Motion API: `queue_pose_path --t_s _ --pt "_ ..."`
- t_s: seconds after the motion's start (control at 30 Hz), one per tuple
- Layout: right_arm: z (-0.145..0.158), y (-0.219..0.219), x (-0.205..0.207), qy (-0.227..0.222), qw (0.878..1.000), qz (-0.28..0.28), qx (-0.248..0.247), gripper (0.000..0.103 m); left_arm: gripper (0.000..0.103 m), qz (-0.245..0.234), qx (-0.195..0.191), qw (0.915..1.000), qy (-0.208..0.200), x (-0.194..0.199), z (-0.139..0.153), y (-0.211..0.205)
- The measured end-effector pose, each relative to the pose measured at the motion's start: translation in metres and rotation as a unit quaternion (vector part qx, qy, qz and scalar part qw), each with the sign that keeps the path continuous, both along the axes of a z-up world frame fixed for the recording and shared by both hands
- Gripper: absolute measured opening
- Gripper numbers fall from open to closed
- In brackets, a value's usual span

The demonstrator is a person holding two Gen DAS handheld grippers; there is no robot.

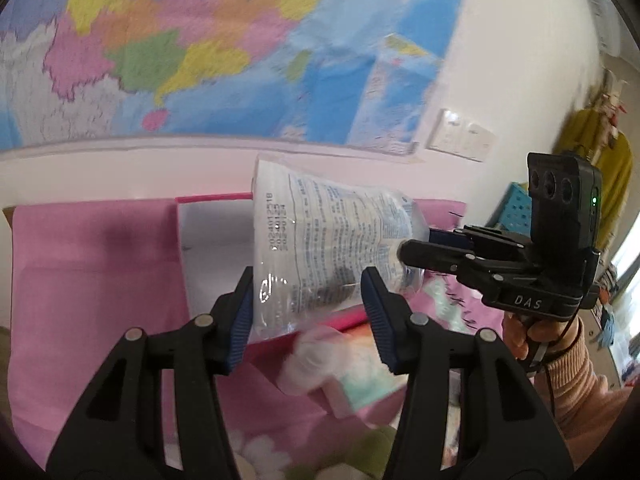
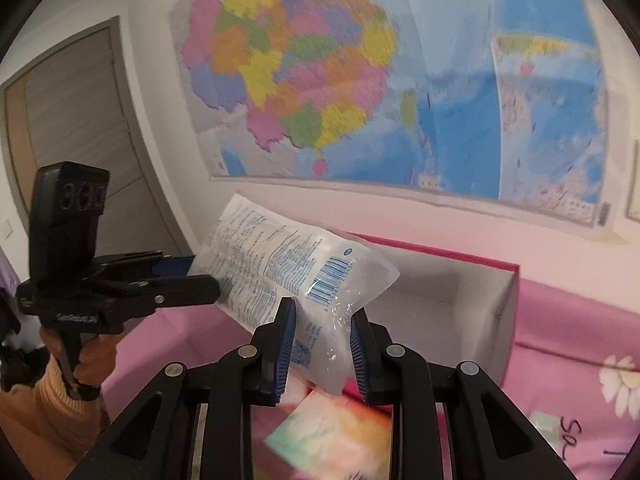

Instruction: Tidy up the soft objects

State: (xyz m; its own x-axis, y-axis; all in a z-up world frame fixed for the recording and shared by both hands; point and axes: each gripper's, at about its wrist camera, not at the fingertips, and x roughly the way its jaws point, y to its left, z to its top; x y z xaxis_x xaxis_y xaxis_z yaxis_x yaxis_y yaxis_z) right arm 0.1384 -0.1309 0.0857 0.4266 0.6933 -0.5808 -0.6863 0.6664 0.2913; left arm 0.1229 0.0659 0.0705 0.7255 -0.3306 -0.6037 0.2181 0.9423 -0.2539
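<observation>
A clear plastic pack (image 1: pixel 332 224) with blue printed text hangs in the air, held from both ends. My left gripper (image 1: pixel 308 280) is shut on its lower part, blue pads pressing each side. At the right of the left wrist view, my right gripper (image 1: pixel 404 250) pinches the pack's narrow end. In the right wrist view the same pack (image 2: pixel 280 256) sits between my right gripper's (image 2: pixel 324 312) pads, while my left gripper (image 2: pixel 208 276) grips its far left edge. Behind the pack stands an open box (image 1: pixel 208 248) with a pink rim, also seen as the box (image 2: pixel 440 280).
A pink flowered sheet (image 1: pixel 80 280) covers the bed. A pastel soft pack (image 2: pixel 340 432) lies under the grippers. On the wall hang a large map (image 2: pixel 320 80) and a light switch (image 1: pixel 460 136). A door (image 2: pixel 80 120) is at the left, a blue basket (image 1: pixel 516 204) at the right.
</observation>
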Motion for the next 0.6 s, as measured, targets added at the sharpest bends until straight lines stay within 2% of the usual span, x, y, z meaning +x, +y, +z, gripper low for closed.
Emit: queue_pose_path --t_s 0.13,0.33,0.43,0.5,0.6 --pt "-0.027 0.016 0.032 0.043 0.999 0.004 -0.012 0.026 0.054 0.015 -0.005 0.9992 0.036 0.026 -0.026 0.009" --pt "-0.06 0.03 0.054 0.074 0.996 -0.001 -0.048 0.029 0.054 0.039 -0.01 0.9955 0.085 0.046 -0.063 0.019" --pt "-0.072 0.034 0.061 0.084 0.994 -0.018 -0.072 0.037 0.054 0.057 -0.009 0.9945 0.087 0.044 -0.067 0.024" --pt "-0.078 0.032 0.064 0.088 0.992 -0.033 -0.086 0.047 0.054 0.064 -0.007 0.995 0.077 0.038 -0.063 0.026" --pt "-0.083 0.025 0.064 0.097 0.991 -0.031 -0.086 0.049 0.054 0.073 -0.008 0.9954 0.062 0.025 -0.056 0.028"
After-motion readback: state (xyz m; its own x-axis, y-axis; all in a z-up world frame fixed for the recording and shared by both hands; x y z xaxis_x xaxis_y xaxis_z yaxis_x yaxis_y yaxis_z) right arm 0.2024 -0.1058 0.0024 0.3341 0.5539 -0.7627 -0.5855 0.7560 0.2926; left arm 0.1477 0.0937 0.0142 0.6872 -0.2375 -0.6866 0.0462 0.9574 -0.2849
